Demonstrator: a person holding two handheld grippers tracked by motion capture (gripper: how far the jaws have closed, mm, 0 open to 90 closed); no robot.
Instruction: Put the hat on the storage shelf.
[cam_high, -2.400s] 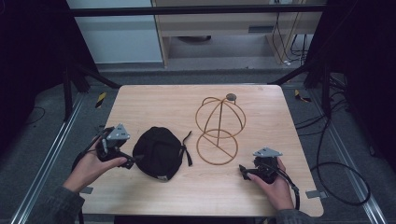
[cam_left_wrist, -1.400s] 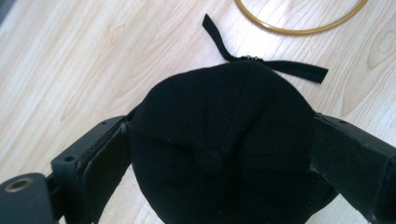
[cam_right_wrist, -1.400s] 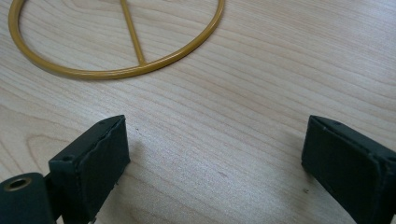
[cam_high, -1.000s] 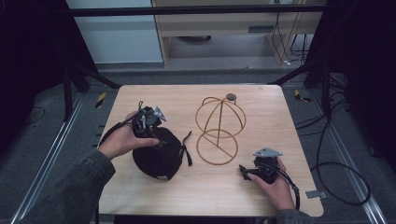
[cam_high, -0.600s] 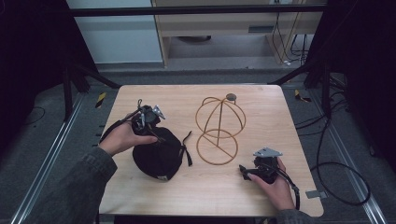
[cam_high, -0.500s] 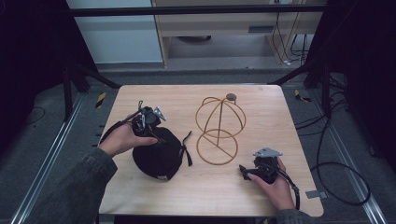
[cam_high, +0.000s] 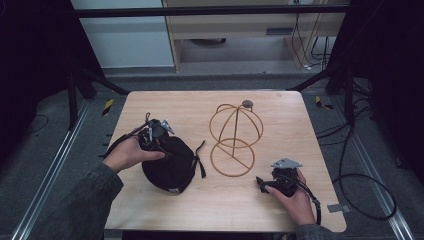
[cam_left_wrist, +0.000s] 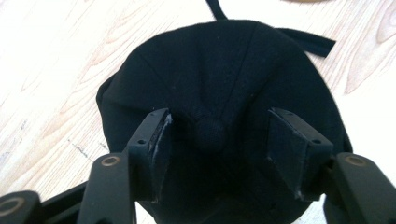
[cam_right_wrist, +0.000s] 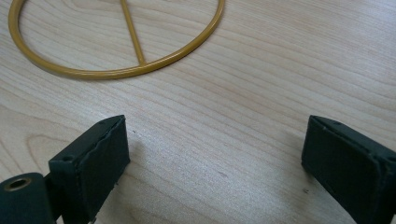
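In the high view, a black cap (cam_high: 170, 162) is seen lying on the left half of the wooden table (cam_high: 280, 107), with its strap ends trailing toward a gold wire hat stand (cam_high: 235, 140) that is placed upright near the table's centre. The left gripper (cam_high: 161, 141) is held against the far upper edge of the cap by the left hand (cam_high: 127, 152). The right gripper (cam_high: 261, 184) is rested low on the table near the right front corner, held by the right hand (cam_high: 295, 200), well apart from the cap and just short of the stand's ring base. In the left gripper view, the crown of the black cap (cam_left_wrist: 224, 107) is seen from above, and the left gripper (cam_left_wrist: 217, 140) is positioned over it with the jaws set on either side of the crown button (cam_left_wrist: 210, 133). The jaws have just been closing; cloth is gathered between them, and the pads are pressed into the fabric, so the cap is grasped. In the right gripper view, the right gripper (cam_right_wrist: 212, 158) is shown released, its jaws spread wide over bare table (cam_right_wrist: 280, 70) wood, with nothing between them. The ring base of the hat stand (cam_right_wrist: 116, 70) is seen lying flat just beyond the jaws.
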